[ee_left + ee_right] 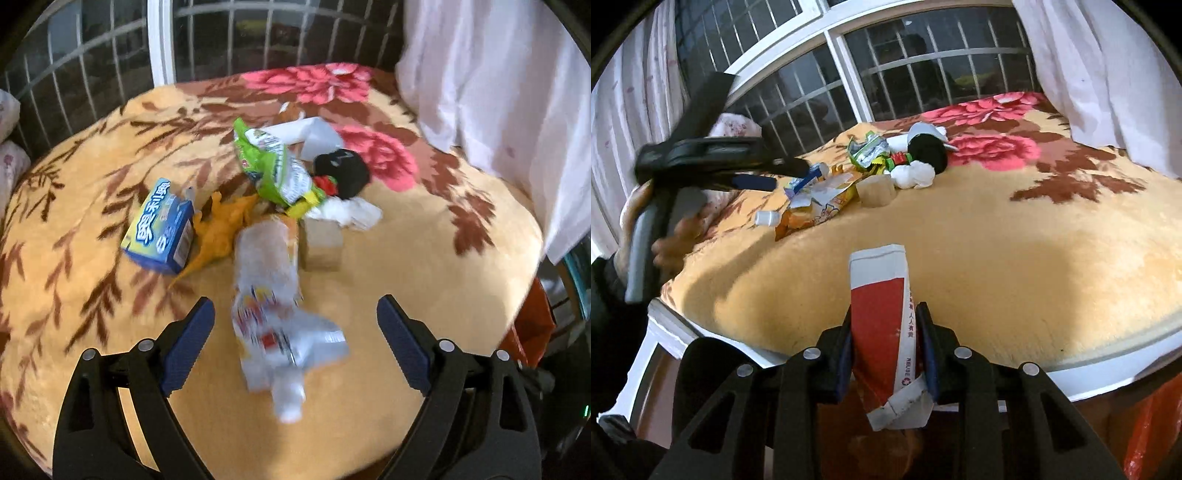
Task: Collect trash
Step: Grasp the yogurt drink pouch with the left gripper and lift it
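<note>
Trash lies on a bed with a yellow floral blanket (424,258). In the left wrist view, my left gripper (295,314) is open above a crushed clear plastic bottle (273,314) with a white cap, which lies between the fingers. Beyond it are a blue biscuit box (160,225), an orange toy dinosaur (218,229), a green snack bag (280,166), a cardboard tube (321,243) and white tissue (351,214). My right gripper (886,325) is shut on a red and white paper carton (881,314), held near the bed's front edge.
A barred window (886,81) runs behind the bed, with white curtains (498,92) at the right. A black and white soft object (343,170) lies by the green bag. An orange-red bag (1145,432) sits below the bed at lower right. The left gripper also shows in the right wrist view (768,177).
</note>
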Available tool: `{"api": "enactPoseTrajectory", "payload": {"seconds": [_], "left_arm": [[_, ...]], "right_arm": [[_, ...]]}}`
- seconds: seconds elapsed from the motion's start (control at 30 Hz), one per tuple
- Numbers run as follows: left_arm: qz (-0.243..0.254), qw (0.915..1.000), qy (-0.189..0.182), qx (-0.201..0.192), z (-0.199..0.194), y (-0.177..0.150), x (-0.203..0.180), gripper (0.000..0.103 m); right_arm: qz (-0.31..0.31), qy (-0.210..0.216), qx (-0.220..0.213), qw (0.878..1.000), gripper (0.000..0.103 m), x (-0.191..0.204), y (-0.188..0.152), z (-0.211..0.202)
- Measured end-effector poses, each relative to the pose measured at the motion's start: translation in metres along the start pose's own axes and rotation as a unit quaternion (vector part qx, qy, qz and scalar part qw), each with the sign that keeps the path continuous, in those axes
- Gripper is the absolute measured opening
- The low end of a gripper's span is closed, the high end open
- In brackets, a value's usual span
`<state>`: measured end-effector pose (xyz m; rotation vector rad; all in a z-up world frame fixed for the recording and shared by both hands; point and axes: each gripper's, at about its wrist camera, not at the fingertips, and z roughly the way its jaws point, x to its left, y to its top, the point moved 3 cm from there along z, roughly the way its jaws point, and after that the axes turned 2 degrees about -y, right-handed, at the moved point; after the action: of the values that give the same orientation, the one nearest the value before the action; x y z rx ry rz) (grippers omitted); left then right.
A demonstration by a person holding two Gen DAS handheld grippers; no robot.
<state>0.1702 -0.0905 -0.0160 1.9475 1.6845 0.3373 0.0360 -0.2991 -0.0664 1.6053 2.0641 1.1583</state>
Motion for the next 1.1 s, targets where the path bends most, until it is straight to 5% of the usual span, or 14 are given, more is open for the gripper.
{"api": "enactPoseTrajectory", "payload": {"seconds": [0.3, 0.37, 0.43, 0.67, 0.9, 1.1], "left_arm": [[-0.037, 0.9955, -0.001, 0.087, 0.063, 0.011, 0.015, 0.087], [-0.047, 0.9938, 0.007, 0.101, 0.077, 0.006, 0.020, 0.068], [-0.050, 0.9929, 0.029, 0.104, 0.090, -0.001, 0.027, 0.060], [-0.034, 0.9977, 0.054, 0.023, 0.073, -0.013, 0.016, 0.038], [0.010, 0.9934, 0.084, -0.078, -0.007, -0.037, -0.017, 0.036], [0.016, 0.9885, 0.083, -0.125, -0.068, -0.062, -0.027, 0.036]], "right_arm": [[-0.001, 0.004, -0.001, 1.000, 0.031, 0.000, -0.003, 0.001], [0.001, 0.008, 0.000, 1.000, 0.031, 0.000, -0.003, 0.002], [0.002, 0.010, 0.000, 1.000, 0.031, 0.001, -0.002, 0.003], [-0.001, 0.013, -0.002, 1.000, 0.031, 0.009, 0.002, 0.003], [-0.018, 0.019, -0.007, 1.000, 0.031, 0.032, 0.003, -0.007], [-0.019, 0.031, -0.007, 0.999, 0.031, 0.053, 0.001, -0.013]]}}
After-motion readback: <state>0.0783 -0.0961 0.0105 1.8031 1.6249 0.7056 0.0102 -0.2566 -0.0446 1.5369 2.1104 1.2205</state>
